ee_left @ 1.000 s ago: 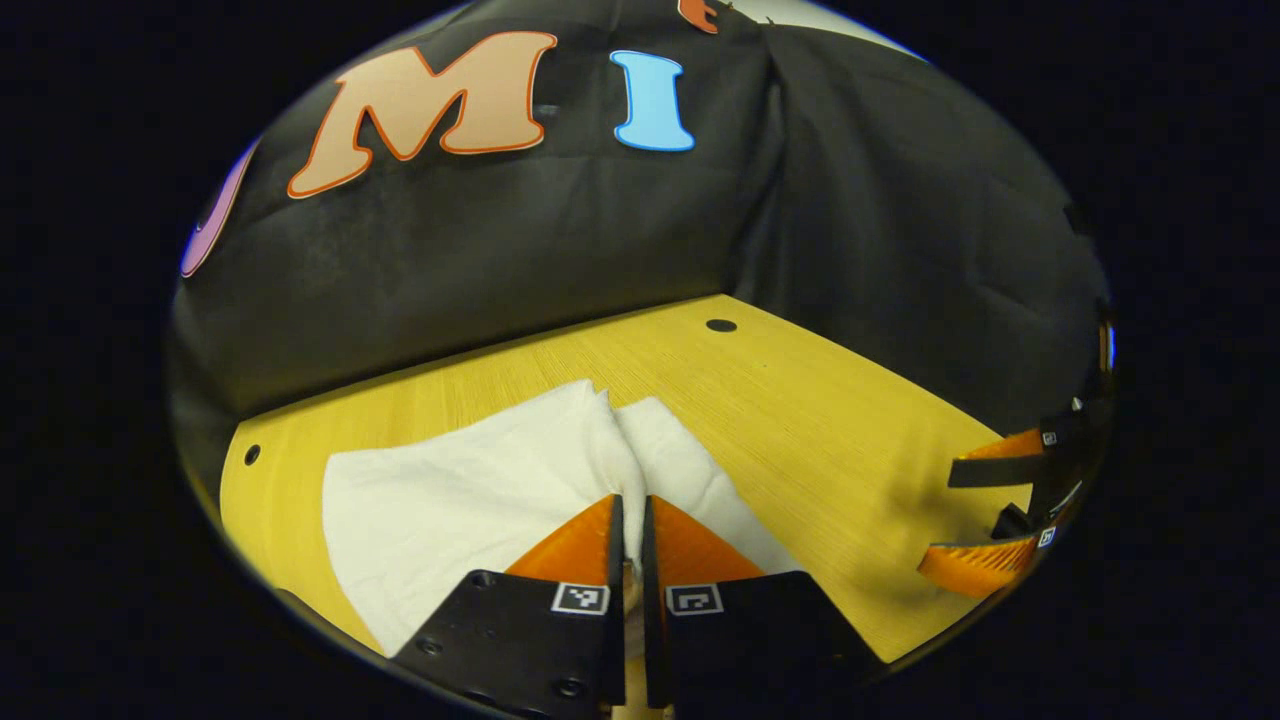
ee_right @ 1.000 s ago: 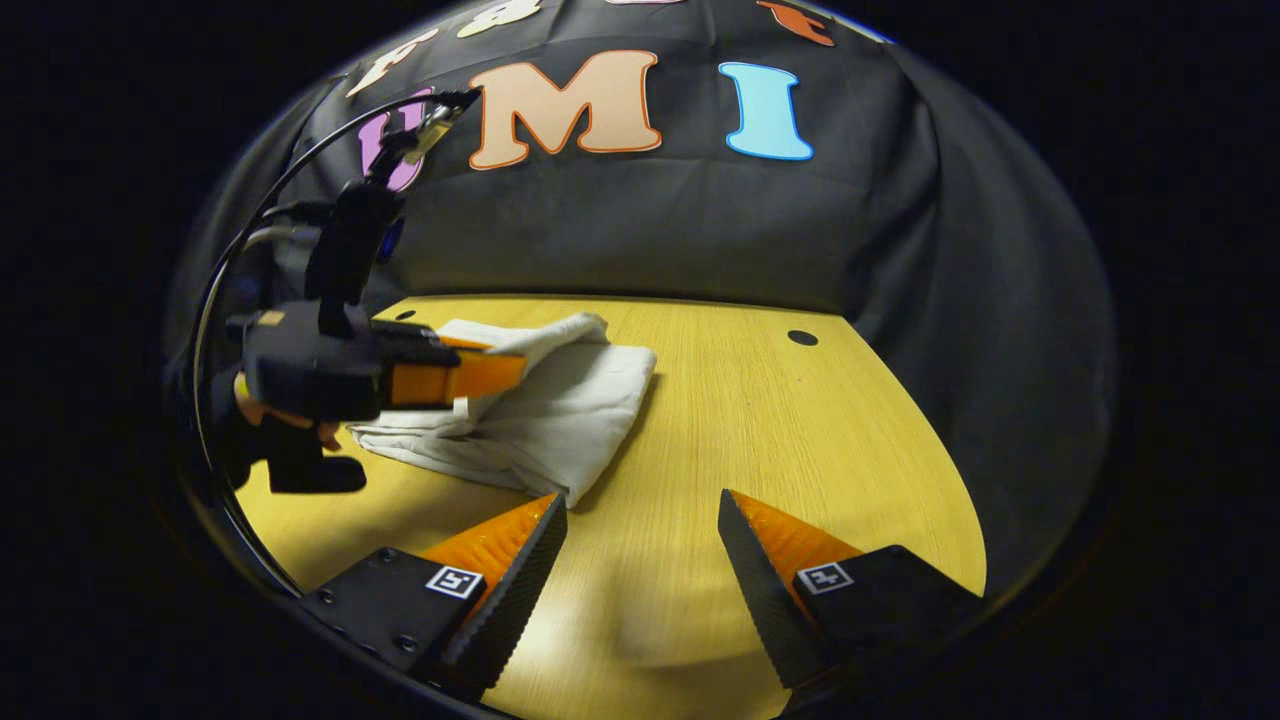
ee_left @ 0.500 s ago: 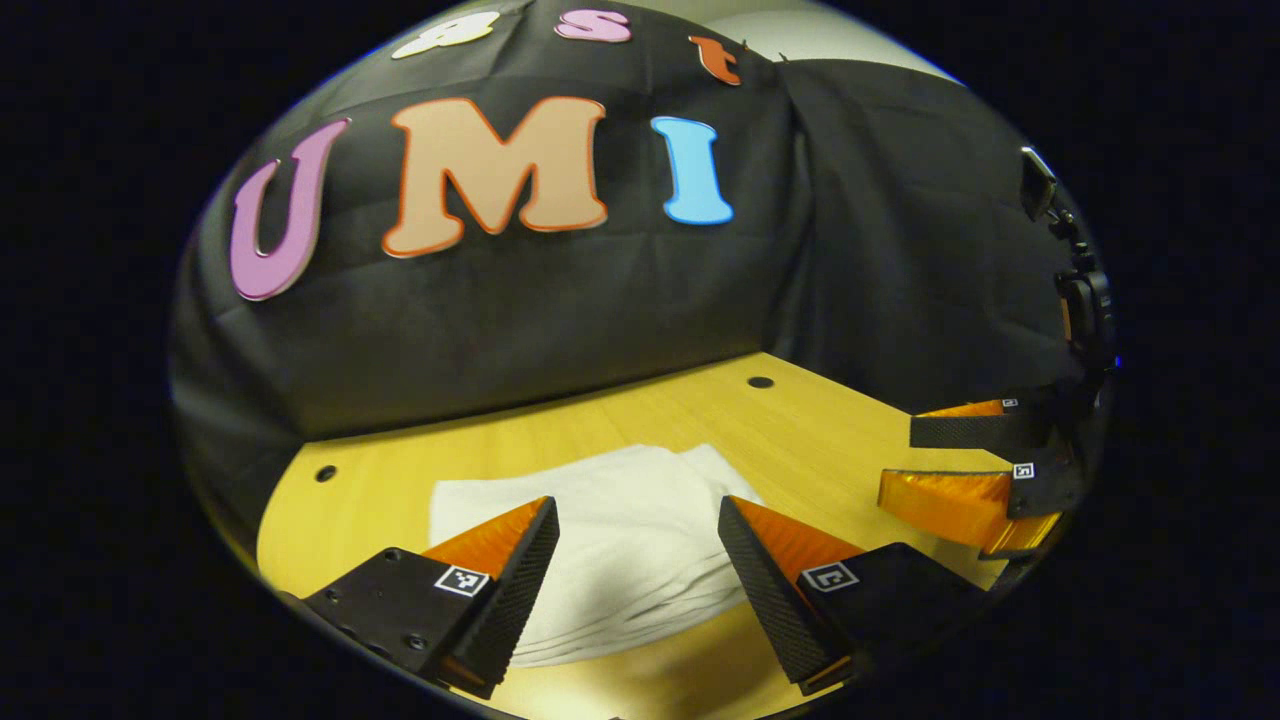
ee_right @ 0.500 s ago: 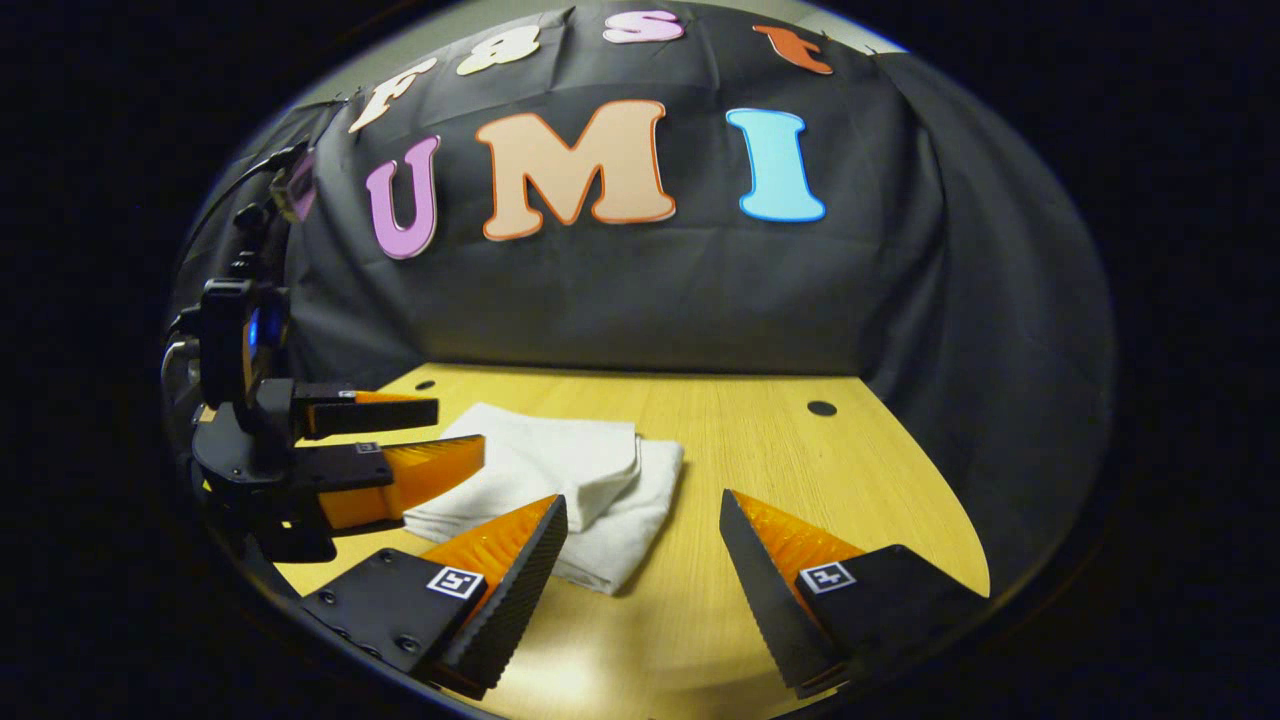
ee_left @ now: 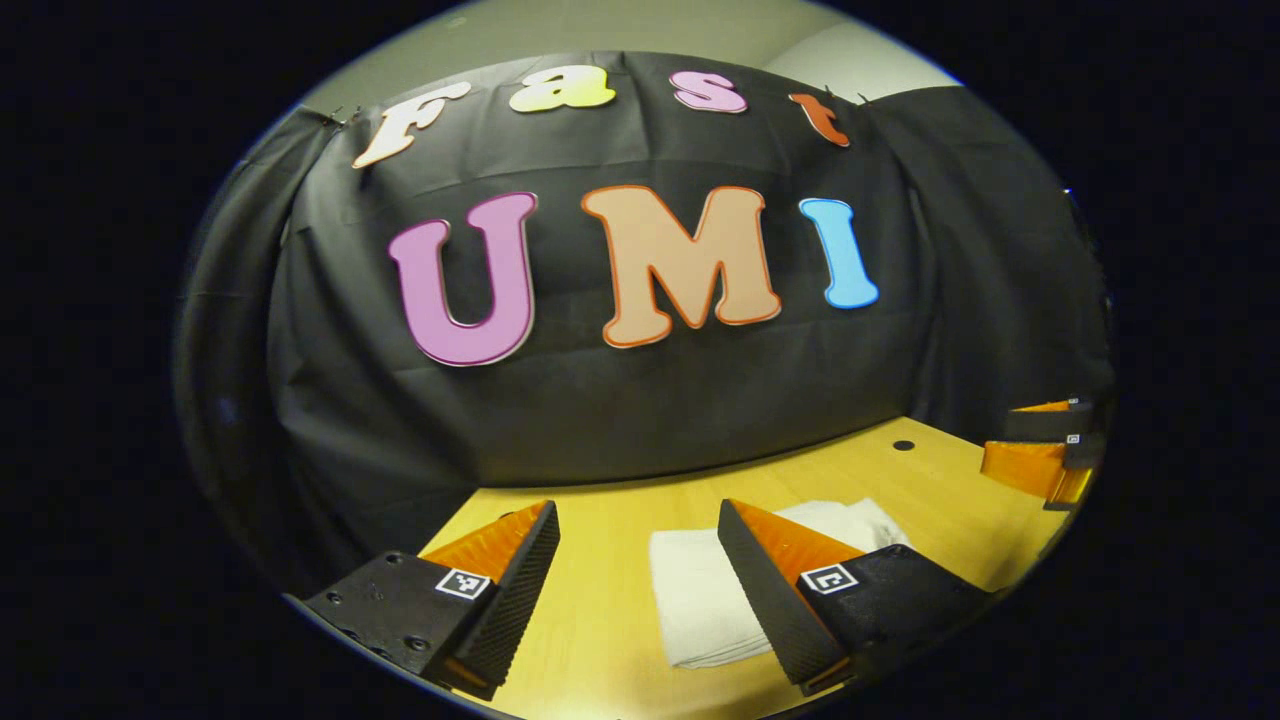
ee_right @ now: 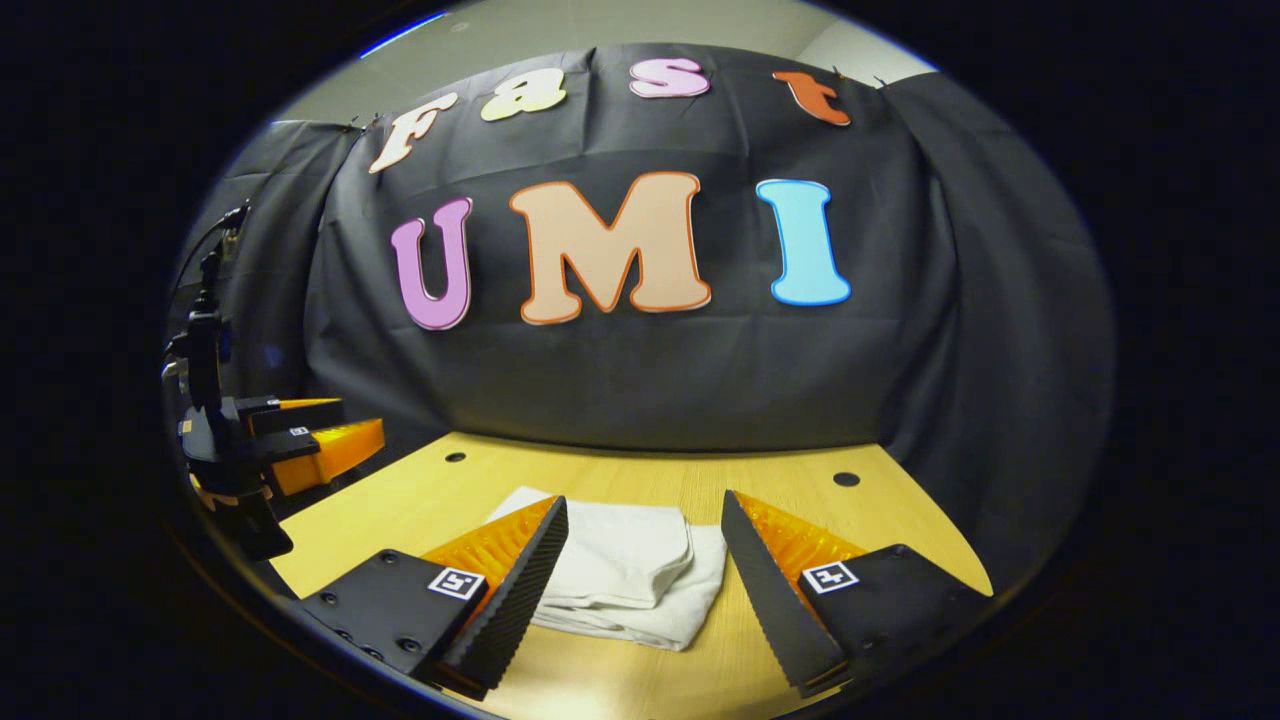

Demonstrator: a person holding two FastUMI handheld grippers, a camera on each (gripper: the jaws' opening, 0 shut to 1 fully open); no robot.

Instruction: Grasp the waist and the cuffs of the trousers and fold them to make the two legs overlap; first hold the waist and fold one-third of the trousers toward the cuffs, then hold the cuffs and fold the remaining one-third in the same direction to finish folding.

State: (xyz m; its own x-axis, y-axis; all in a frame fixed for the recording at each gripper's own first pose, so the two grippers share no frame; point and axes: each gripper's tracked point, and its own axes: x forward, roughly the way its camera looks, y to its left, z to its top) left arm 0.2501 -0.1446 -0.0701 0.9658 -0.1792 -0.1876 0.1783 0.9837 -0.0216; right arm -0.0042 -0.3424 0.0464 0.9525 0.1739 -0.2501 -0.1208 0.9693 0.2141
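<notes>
Wooden table carries the white trousers, now a compact stacked bundle lying flat near its middle. A second ago the left gripper was clamped on the cloth; it has since let go and lifted back, jaws wide apart and empty. The right gripper hangs likewise, jaws apart, above the bundle. By the look of it the final fold is done. Bare tabletop rings the bundle, and the table's edges lie well clear, leaving room to withdraw.
</notes>
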